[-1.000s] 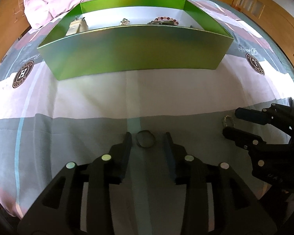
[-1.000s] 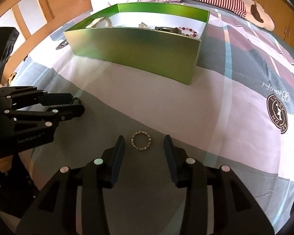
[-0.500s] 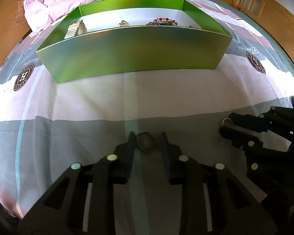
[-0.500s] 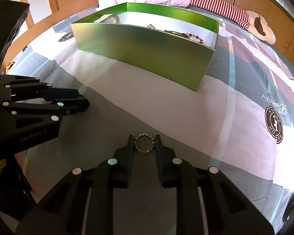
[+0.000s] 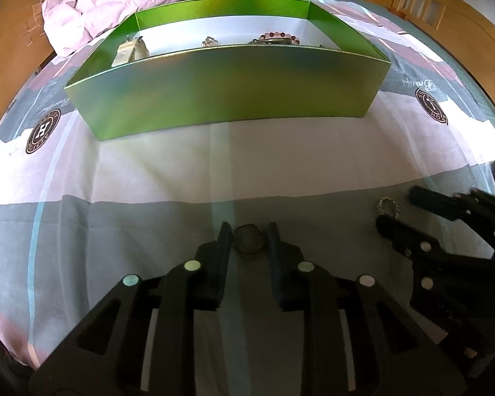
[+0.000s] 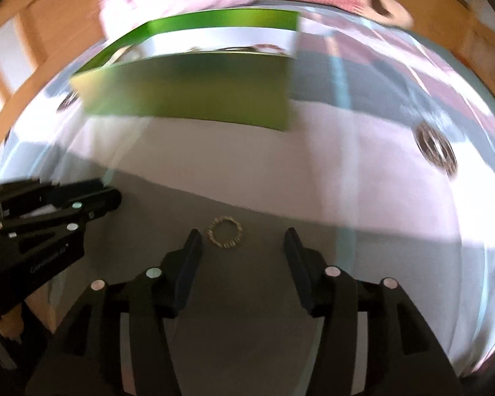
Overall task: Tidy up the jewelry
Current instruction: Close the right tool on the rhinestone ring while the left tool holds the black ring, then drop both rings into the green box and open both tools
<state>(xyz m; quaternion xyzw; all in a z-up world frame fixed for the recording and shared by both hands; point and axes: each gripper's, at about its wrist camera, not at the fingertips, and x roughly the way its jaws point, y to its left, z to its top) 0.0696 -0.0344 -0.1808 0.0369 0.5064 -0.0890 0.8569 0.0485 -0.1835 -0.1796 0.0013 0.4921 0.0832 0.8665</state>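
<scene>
My left gripper point(image 5: 247, 236) is nearly closed around a dark ring point(image 5: 248, 238) lying on the grey band of the bed sheet point(image 5: 148, 171); its jaws have just eased open slightly, and I cannot tell whether the pads press on it. My right gripper point(image 6: 242, 241) has just opened wide; the beaded ring point(image 6: 225, 231) lies on the sheet between its fingers, untouched. The green box point(image 5: 227, 89) stands beyond, holding other jewelry.

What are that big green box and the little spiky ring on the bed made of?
Green box: likely cardboard, with a metallic, glossy green finish and plain white inside; thin straight walls. Small ring: looks like pale gold-toned metal, its beaded edge glinting, though blur leaves that uncertain.
</scene>
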